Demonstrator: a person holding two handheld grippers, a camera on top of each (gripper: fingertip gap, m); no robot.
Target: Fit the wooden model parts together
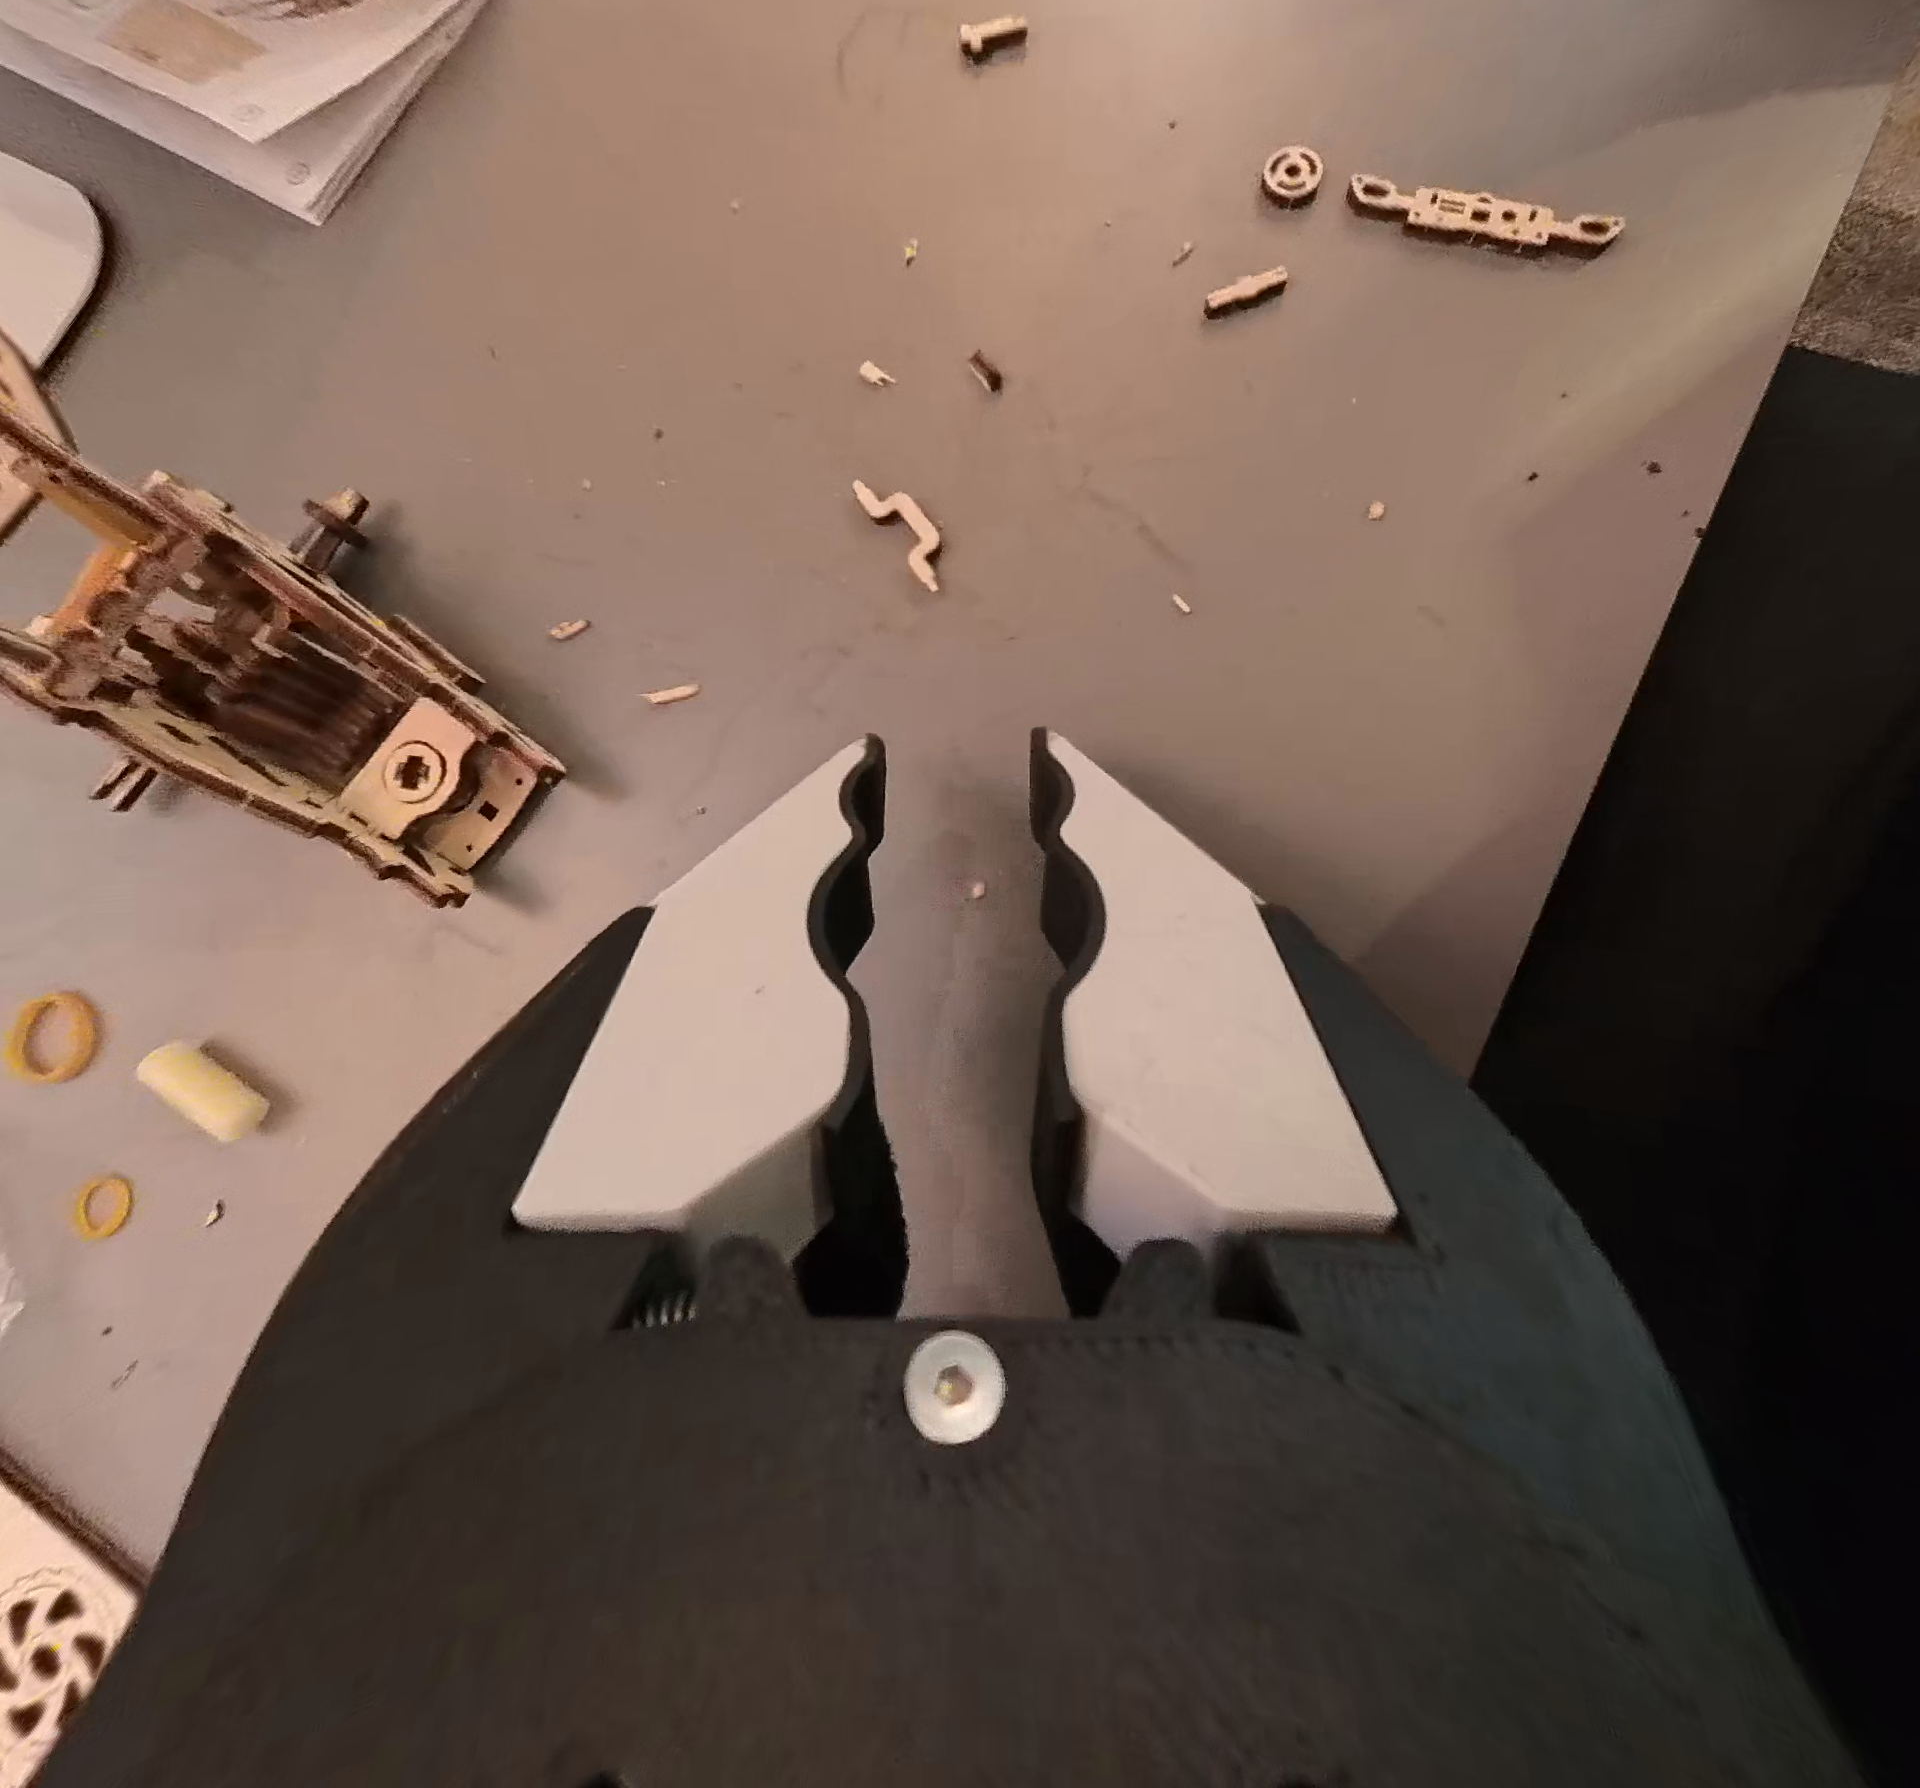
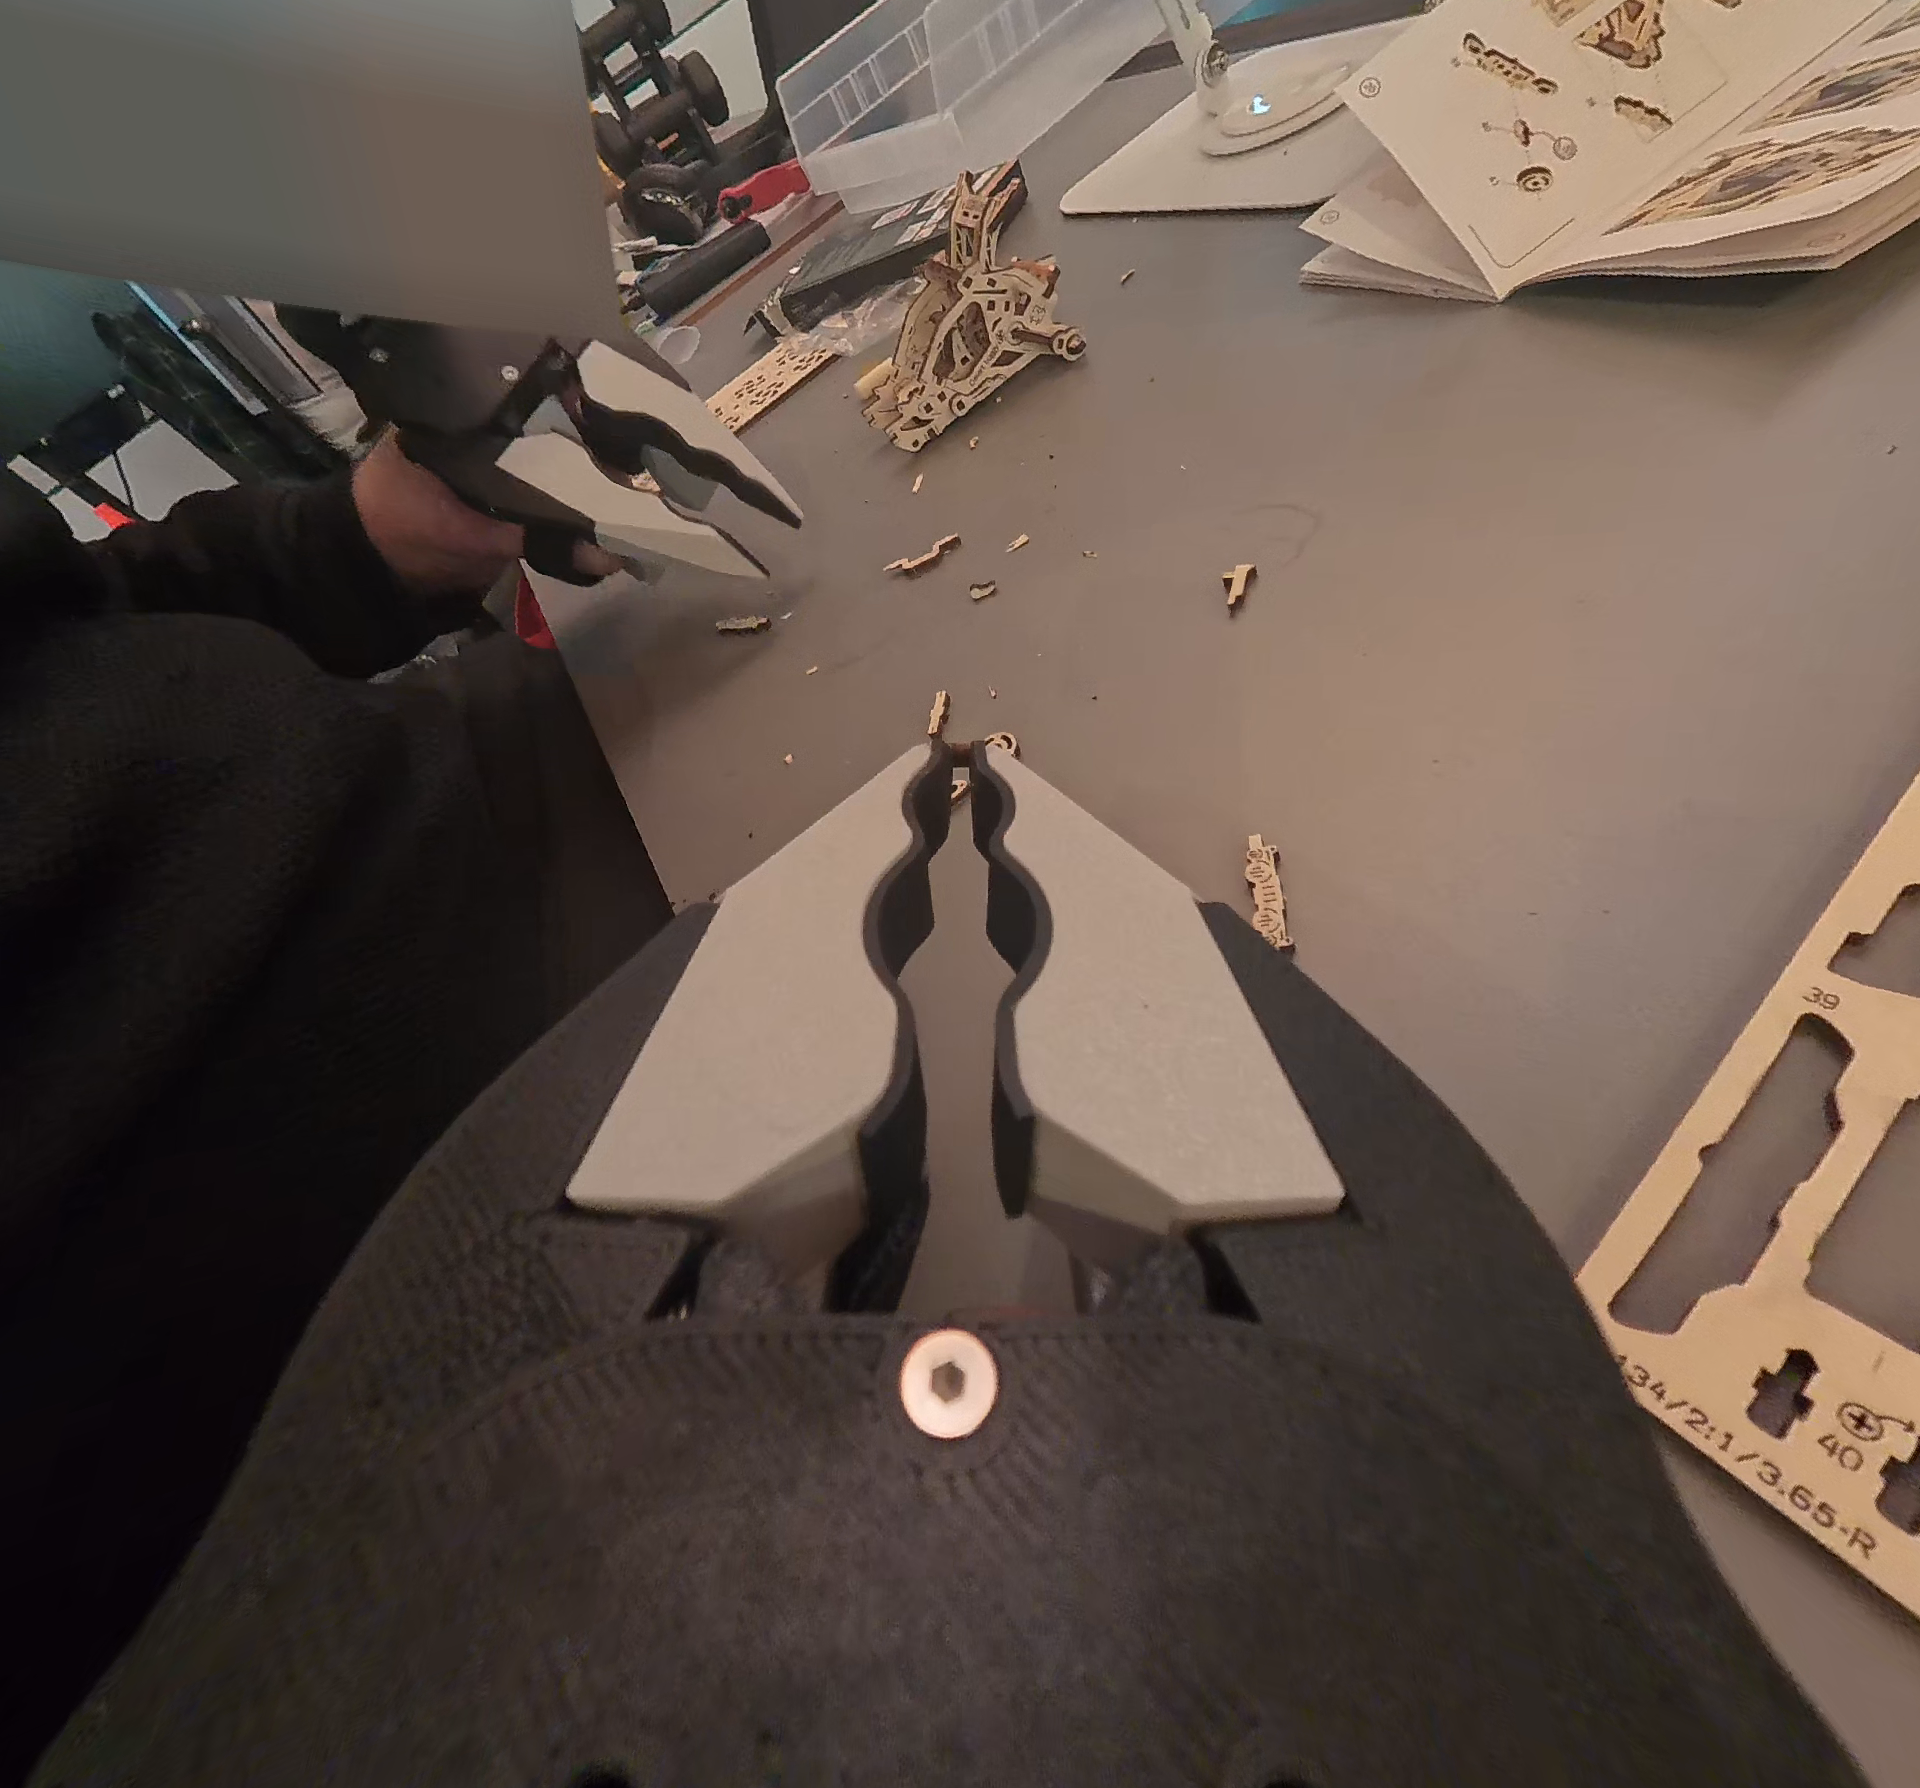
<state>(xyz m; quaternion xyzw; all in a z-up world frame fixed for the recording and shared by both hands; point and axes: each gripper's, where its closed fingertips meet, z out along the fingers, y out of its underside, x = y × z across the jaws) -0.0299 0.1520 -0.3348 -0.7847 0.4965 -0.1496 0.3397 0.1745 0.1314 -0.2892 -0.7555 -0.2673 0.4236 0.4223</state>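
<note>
The part-built wooden model (image 1: 260,699) lies on the grey table (image 1: 675,336), left of my left gripper (image 1: 956,751). That gripper is open, empty and just above the table. Loose wooden parts lie ahead of it: a zigzag piece (image 1: 899,533), a pin (image 1: 992,34), a ring (image 1: 1294,175), a short bar (image 1: 1245,292) and a long strip (image 1: 1486,216). My right gripper (image 2: 961,753) is shut on a small wooden part (image 2: 961,749) at its tips. The right wrist view also shows the model (image 2: 966,346), the strip (image 2: 1270,891) and the open left gripper (image 2: 781,545).
An open instruction booklet (image 1: 208,3) (image 2: 1621,76) lies at the back. A cut-out wooden sheet (image 2: 1766,1219) lies to the right. Rubber bands (image 1: 52,1037) and a white cylinder (image 1: 203,1089) lie near the model. The table edge (image 1: 1662,678) runs along the right. A clear plastic bin (image 2: 935,76) stands behind. The gap from one gripper's tips to the other's is roughly 20 cm. The zigzag piece (image 1: 899,533) is closer to my left gripper, around 6 cm from its tips; the right tips are 20 cm off. My right wrist view (image 2: 927,558) looks at it from another angle.
</note>
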